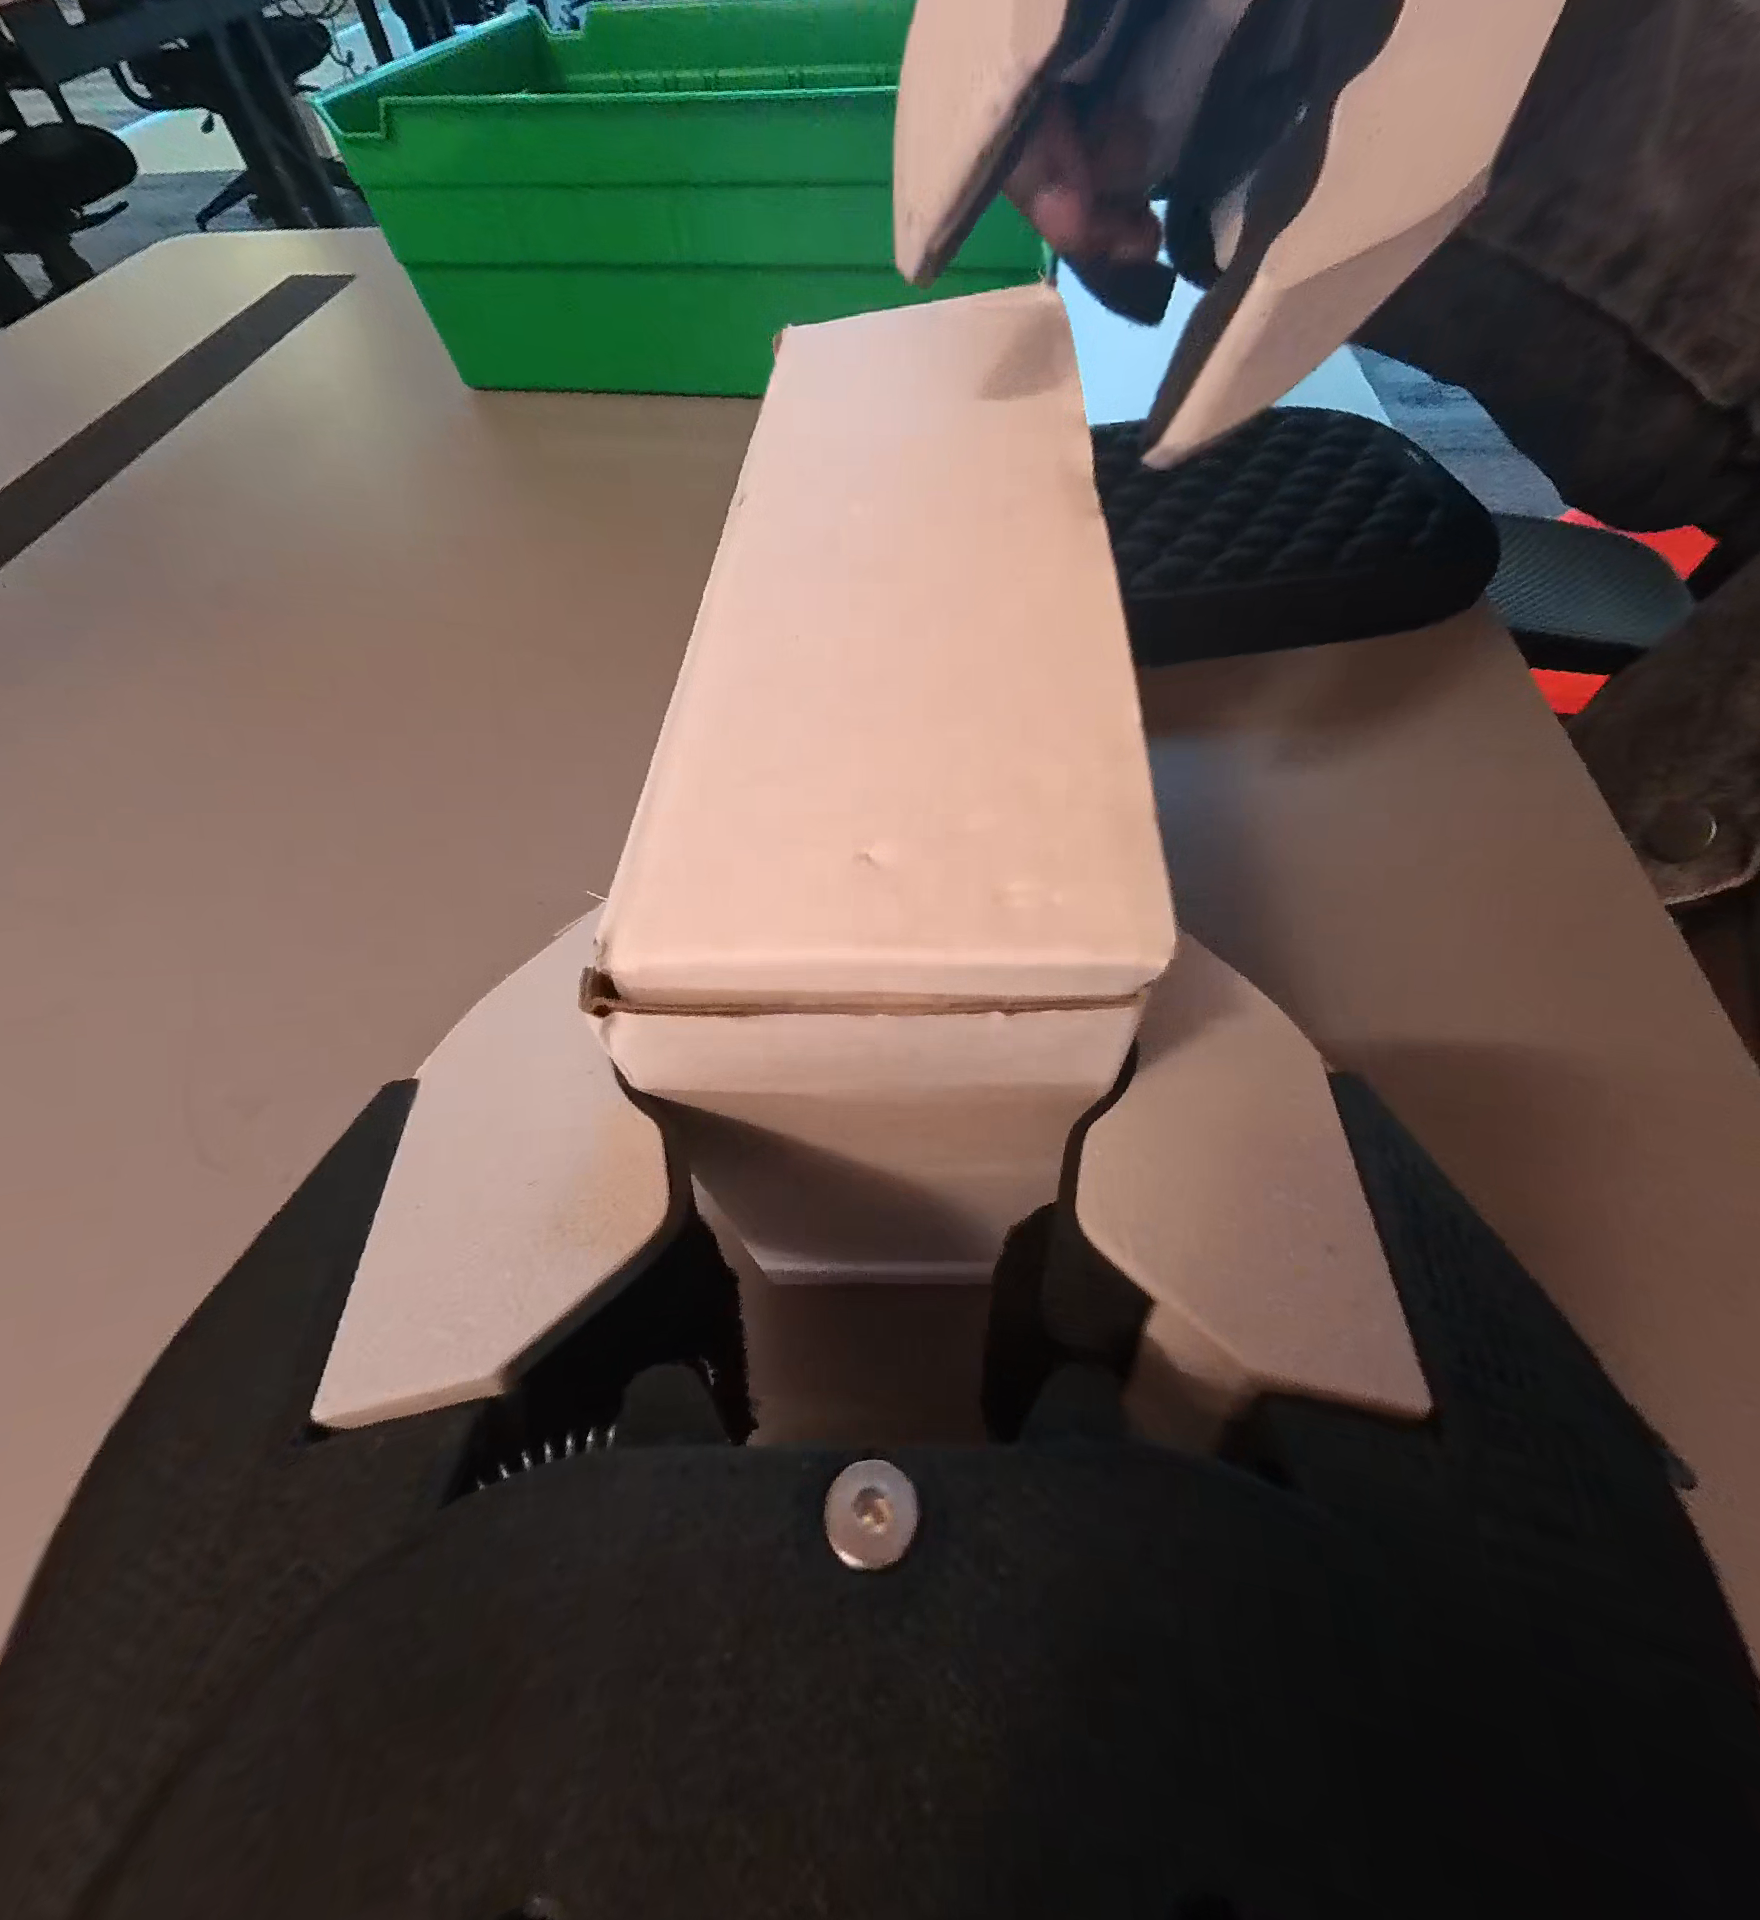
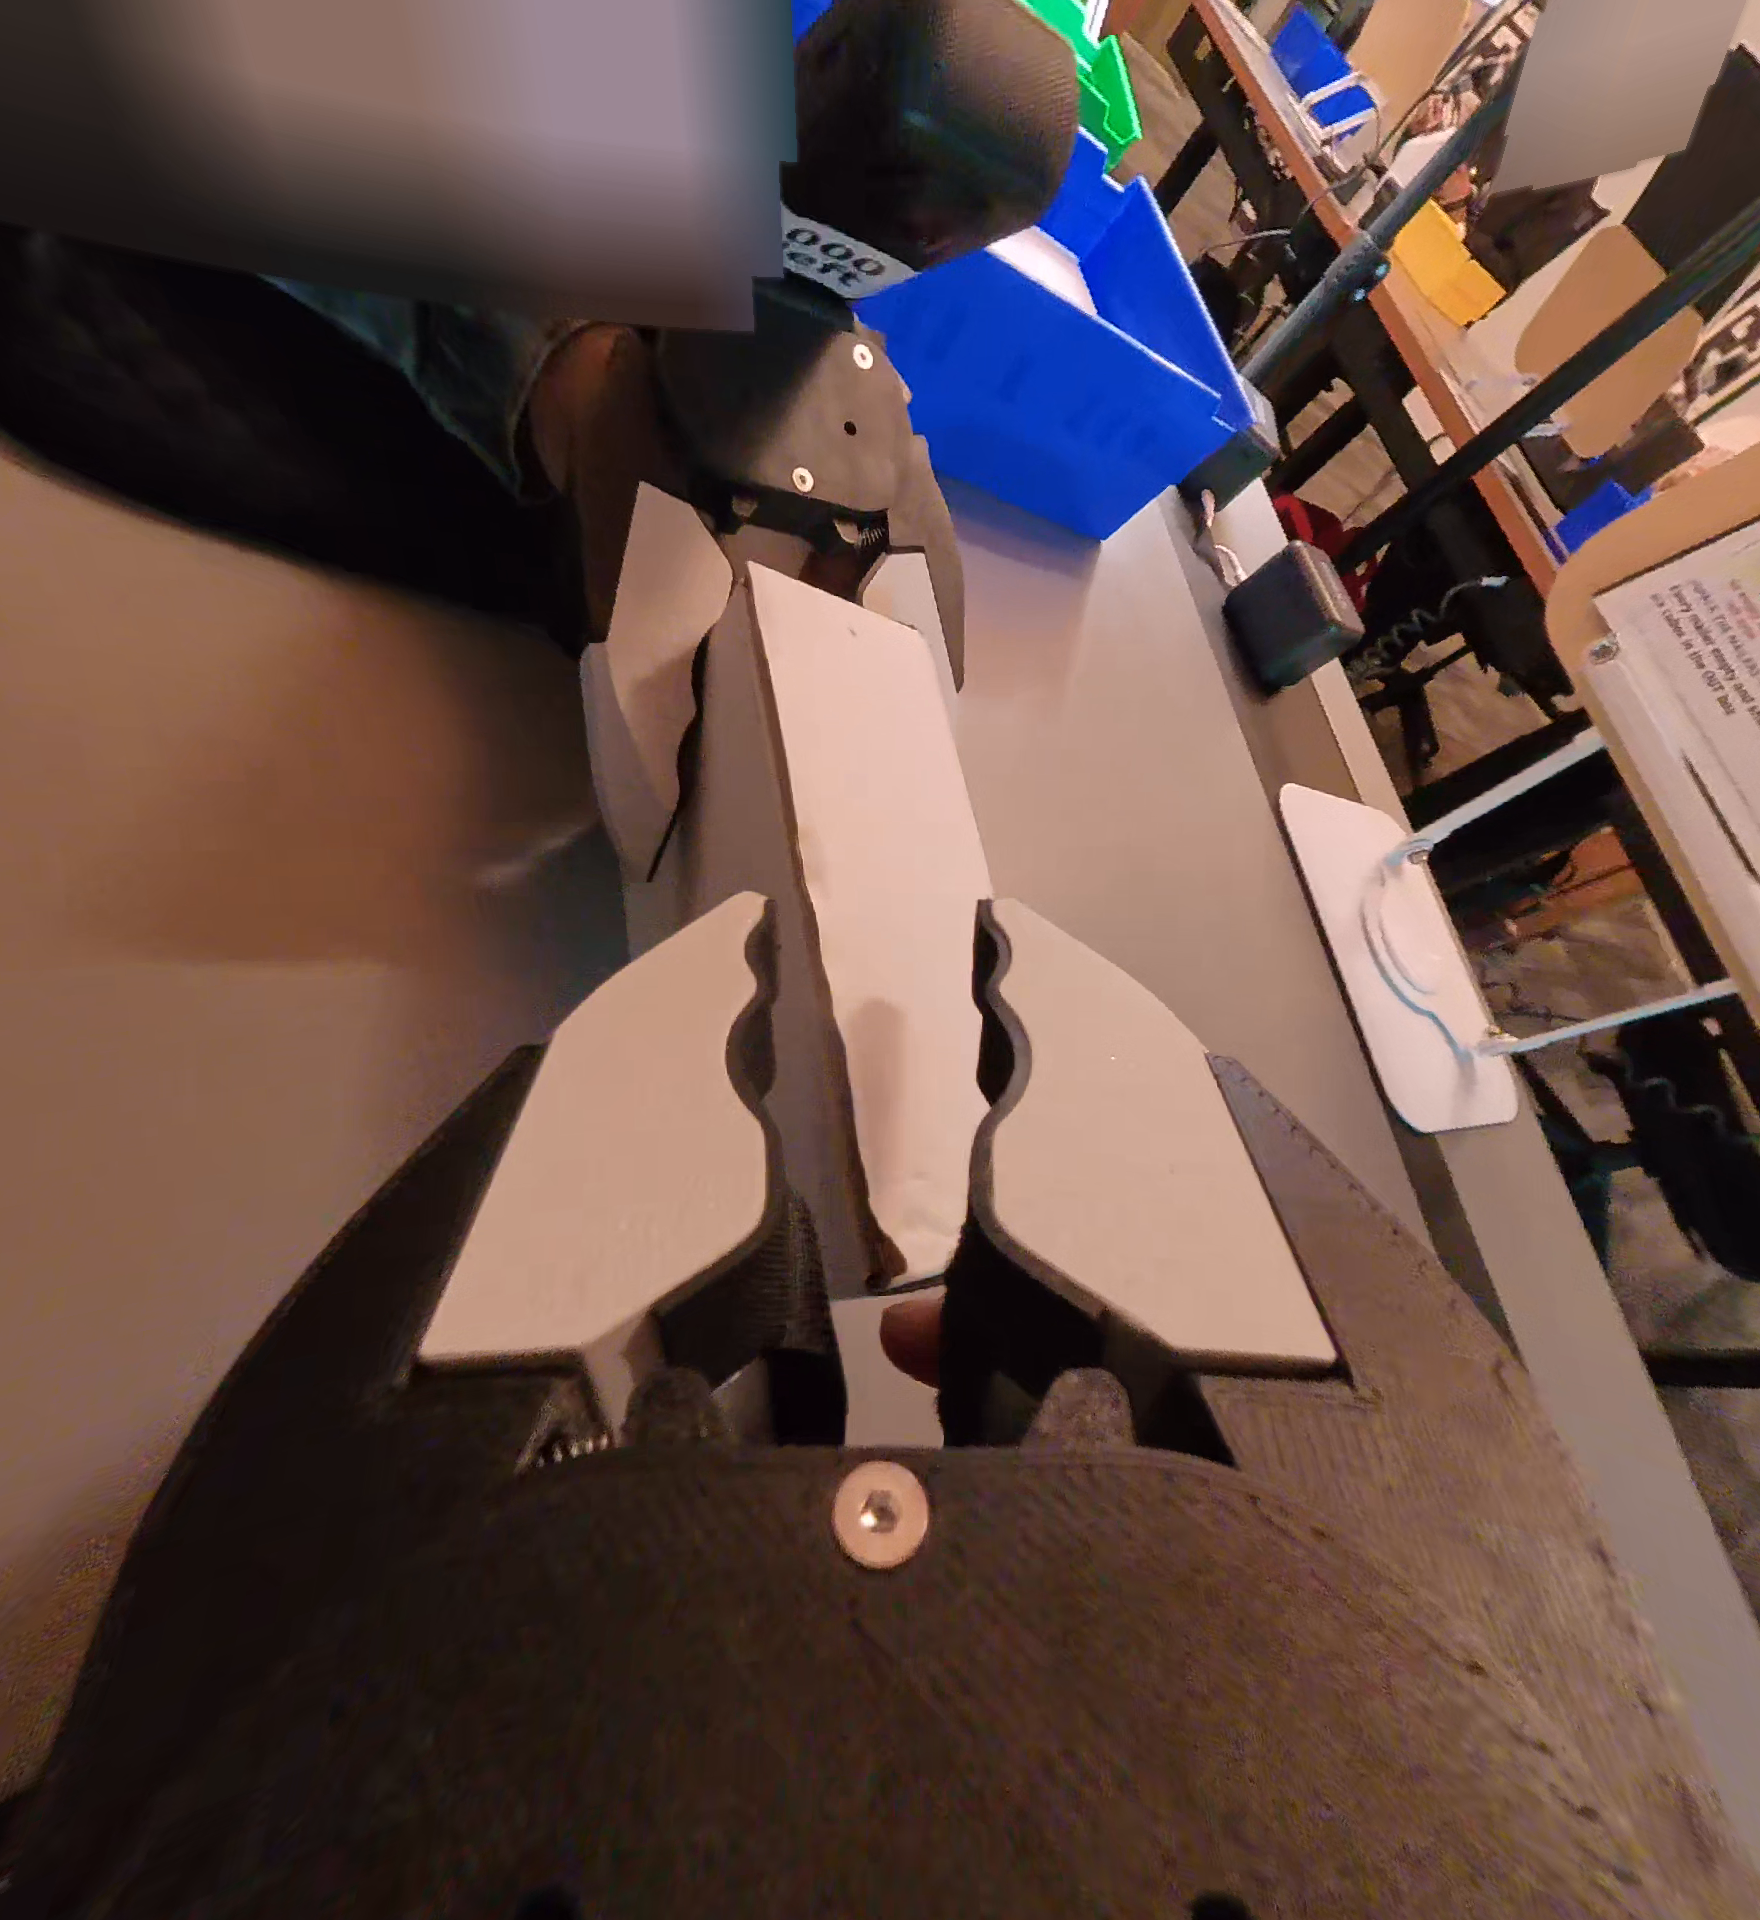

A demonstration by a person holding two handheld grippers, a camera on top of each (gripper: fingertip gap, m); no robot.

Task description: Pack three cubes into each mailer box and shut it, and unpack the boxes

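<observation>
Left gripper (image 1: pixel 881 1049): its two pale fingers are clamped on the near end of a closed white mailer box (image 1: pixel 907 665), one finger on each side wall, so that the box projects forward from the jaws and is held above the table (image 1: pixel 284 727). The lid seam runs across the near end face, just above the fingers.

Right gripper (image 1: pixel 1047 364): seen in the left wrist view above the far end of the box, its fingers spread apart, one over the far top edge and one beyond the right corner; no contact is visible there. In the right wrist view the same gripper (image 2: pixel 876 997) straddles the box (image 2: pixel 865 831), a scalloped finger on either side with a narrow gap to the cardboard; whether the pads touch it cannot be told. The left gripper (image 2: pixel 803 623) shows at the far end, gripping the box.

Surroundings: a green bin (image 1: pixel 647 229) stands on the table beyond the box; a black mesh chair seat (image 1: pixel 1291 551) lies off the table's right edge, beside a person's brown sleeve (image 1: pixel 1634 260). The right wrist view shows a blue bin (image 2: pixel 1052 384) at the table's far end and a white stand base (image 2: pixel 1395 956) near the edge.
</observation>
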